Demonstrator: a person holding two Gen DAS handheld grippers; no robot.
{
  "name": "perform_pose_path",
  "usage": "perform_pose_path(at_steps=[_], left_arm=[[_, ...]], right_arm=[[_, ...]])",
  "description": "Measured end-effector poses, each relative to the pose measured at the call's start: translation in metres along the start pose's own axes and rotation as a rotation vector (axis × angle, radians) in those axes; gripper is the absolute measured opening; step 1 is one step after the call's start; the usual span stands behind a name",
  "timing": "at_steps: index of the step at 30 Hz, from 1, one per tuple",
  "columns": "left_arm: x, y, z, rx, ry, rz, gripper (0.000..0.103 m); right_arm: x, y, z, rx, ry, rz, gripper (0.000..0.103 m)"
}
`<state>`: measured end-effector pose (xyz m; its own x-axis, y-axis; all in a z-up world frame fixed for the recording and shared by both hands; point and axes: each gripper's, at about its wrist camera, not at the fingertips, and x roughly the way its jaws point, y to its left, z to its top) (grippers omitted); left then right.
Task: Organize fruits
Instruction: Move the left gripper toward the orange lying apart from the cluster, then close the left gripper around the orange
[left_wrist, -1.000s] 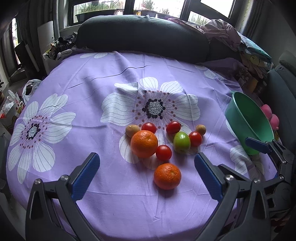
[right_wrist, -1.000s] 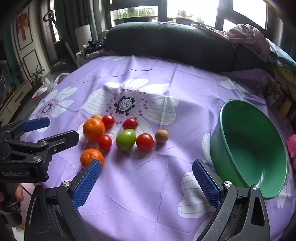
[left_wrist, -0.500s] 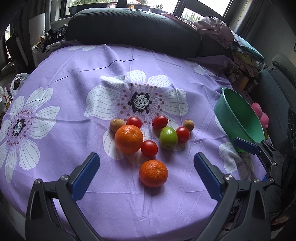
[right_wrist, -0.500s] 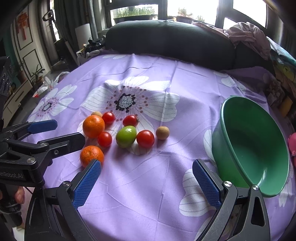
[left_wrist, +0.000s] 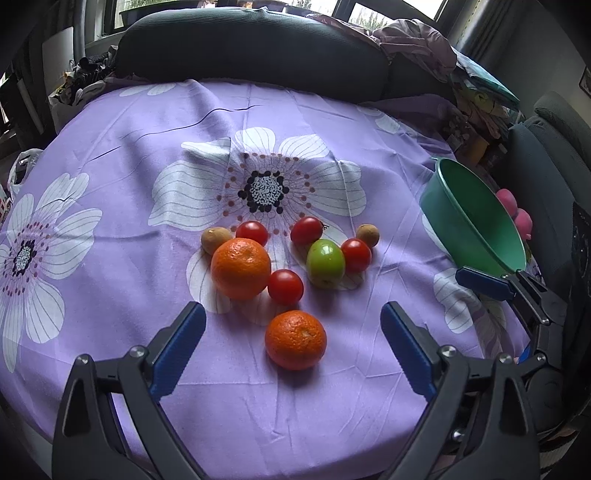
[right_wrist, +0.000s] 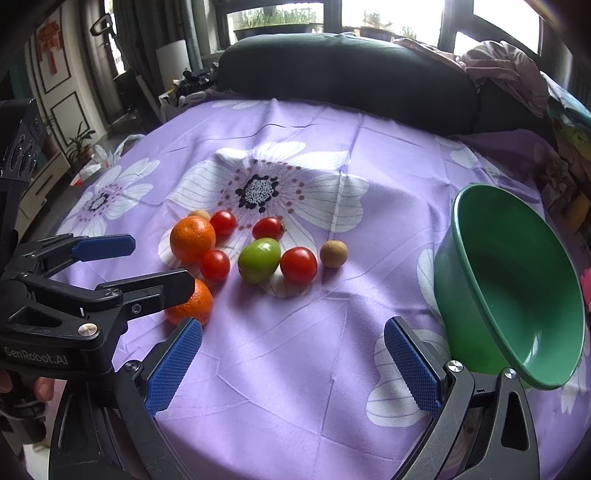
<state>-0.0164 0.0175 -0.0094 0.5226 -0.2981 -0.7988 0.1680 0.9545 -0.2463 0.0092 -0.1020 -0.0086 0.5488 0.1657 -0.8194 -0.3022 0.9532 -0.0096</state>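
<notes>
Purple floral cloth is spread w/ fruit loose at centre frame. Left gripper (left_wrist: 291, 325), wide but closing, is set astride near orange (left_wrist: 295, 339), untouched. Right gripper (right_wrist: 293, 356) is held agape, empty, beside green bowl (right_wrist: 517, 280) at right, prob. the destination.

Two oranges (left_wrist: 241, 268), four tomatoes (left_wrist: 285, 287), two brown fruits (left_wrist: 368, 235), one green fruit (left_wrist: 325, 262), one bowl (left_wrist: 476, 221).

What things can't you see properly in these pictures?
- Near orange: right wrist view, partly covered by the left gripper, whose jaws are closing, with the orange between them but not touched.
- Left brown fruit: right wrist view, mostly behind the big orange.
- Pink object: left wrist view, behind the green bowl; unidentifiable.
</notes>
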Motion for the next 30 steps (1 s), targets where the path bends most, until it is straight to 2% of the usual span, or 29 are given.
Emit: perform_pose_path(at_steps=[3,8,11,13,15,18,19,21,25,27,30], left_arm=[[0.004,0.000,0.000,0.016,0.015,0.000,0.094],[0.012,0.002,-0.004,0.029,0.055,-0.013,0.085],[0.018,0.003,-0.008,0.037,0.090,-0.034,0.070],[0.022,0.002,-0.010,0.044,0.112,-0.047,0.056],[0.026,0.004,-0.013,0.039,0.125,-0.052,0.054],[0.031,0.009,-0.013,0.026,0.139,-0.059,0.049],[0.032,0.011,-0.013,0.016,0.146,-0.073,0.044],[0.033,0.012,-0.013,0.013,0.148,-0.084,0.043],[0.031,0.015,-0.013,-0.001,0.150,-0.103,0.043],[0.030,0.016,-0.012,-0.005,0.145,-0.093,0.043],[0.025,0.016,-0.009,-0.010,0.135,-0.102,0.042]], right_arm=[[0.002,0.001,-0.001,-0.003,0.009,0.019,0.099],[0.012,0.005,-0.007,-0.008,0.043,0.103,0.099],[0.016,0.008,-0.011,-0.005,0.046,0.185,0.098],[0.020,0.012,-0.012,-0.014,0.050,0.247,0.092],[0.027,0.018,-0.014,-0.025,0.069,0.281,0.078],[0.034,0.025,-0.014,-0.028,0.065,0.336,0.074],[0.037,0.027,-0.013,-0.031,0.060,0.356,0.073],[0.043,0.032,-0.009,-0.031,0.056,0.392,0.064],[0.057,0.040,-0.004,-0.034,0.064,0.398,0.059],[0.062,0.043,-0.003,-0.029,0.068,0.416,0.047],[0.059,0.043,-0.003,-0.029,0.039,0.408,0.042]])
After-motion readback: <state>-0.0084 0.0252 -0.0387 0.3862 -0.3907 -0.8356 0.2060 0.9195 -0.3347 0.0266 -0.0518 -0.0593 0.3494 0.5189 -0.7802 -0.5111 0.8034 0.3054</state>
